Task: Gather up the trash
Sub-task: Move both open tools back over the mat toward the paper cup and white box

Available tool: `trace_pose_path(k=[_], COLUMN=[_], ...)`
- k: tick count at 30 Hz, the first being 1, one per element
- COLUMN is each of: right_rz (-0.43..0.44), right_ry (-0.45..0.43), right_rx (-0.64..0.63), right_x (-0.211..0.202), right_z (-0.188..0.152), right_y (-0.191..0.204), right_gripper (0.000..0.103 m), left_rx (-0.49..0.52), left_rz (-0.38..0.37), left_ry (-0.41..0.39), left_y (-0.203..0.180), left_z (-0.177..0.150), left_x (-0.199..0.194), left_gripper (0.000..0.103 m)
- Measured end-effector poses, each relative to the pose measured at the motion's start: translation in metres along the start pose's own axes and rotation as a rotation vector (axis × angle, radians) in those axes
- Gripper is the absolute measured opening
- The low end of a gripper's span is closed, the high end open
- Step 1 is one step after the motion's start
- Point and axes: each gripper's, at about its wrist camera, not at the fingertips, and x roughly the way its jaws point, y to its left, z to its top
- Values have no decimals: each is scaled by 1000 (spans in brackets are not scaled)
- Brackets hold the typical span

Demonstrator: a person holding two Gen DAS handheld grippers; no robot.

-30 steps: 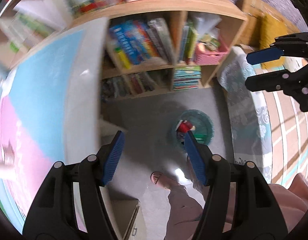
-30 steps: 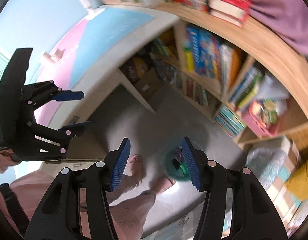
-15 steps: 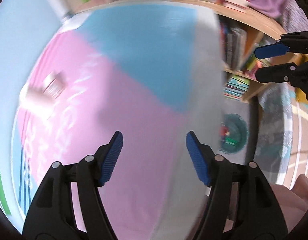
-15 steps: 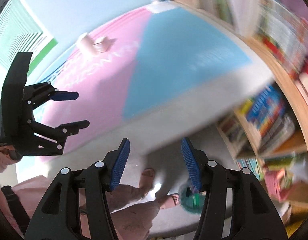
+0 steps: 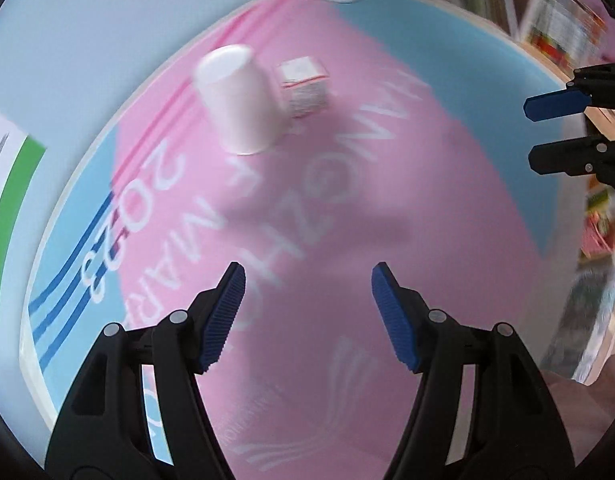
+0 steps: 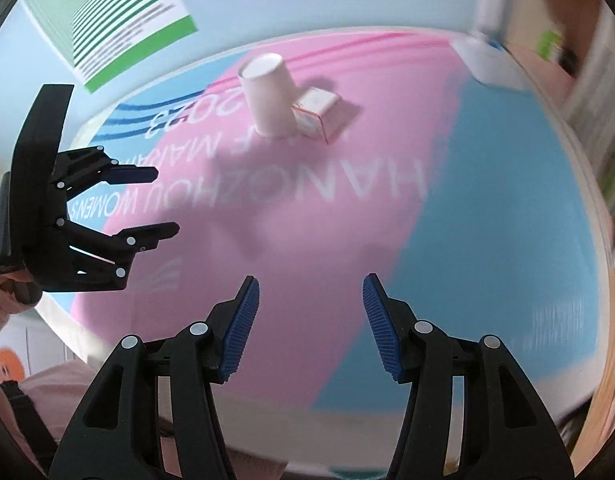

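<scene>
- A white paper cup [image 5: 239, 98], upside down, was seen in the upper left of the left wrist view, on a pink and blue printed table cover [image 5: 347, 200].
- A small white carton with red edging [image 5: 303, 86] was touching the cup's right side.
- The left gripper [image 5: 307, 308] was held apart and empty, well short of both items.
- The right gripper [image 6: 310, 330] was likewise spread, holding nothing.
- Both pieces were judged uncollected.

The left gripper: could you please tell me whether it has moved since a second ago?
Yes. The left gripper swung from the floor bin and bookshelf up over the table, now facing the cup and carton.
</scene>
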Motion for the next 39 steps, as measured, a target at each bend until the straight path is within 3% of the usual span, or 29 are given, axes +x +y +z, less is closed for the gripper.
trace_pose_path(k=[6, 14, 23, 31, 34, 39], right_rz=[54, 102, 125, 162, 179, 192], right_ry=[33, 84, 144, 156, 157, 162], right_rx=[-131, -219, -264, -287, -299, -322], right_x=[24, 57, 94, 121, 127, 136], right_z=[61, 114, 146, 162, 165, 168], right_y=[-5, -20, -34, -42, -40, -35], right_gripper=[55, 55, 55, 70, 70, 70], left_rx=[-105, -181, -207, -188, -169, -160], left_rz=[27, 48, 41, 27, 33, 17], left_ry=[19, 50, 91, 109, 105, 110], left_y=[28, 53, 65, 66, 64, 64], left_z=[20, 50, 79, 98, 107, 114], left_x=[13, 35, 66, 86, 90, 98], left_gripper=[64, 64, 68, 71, 77, 77])
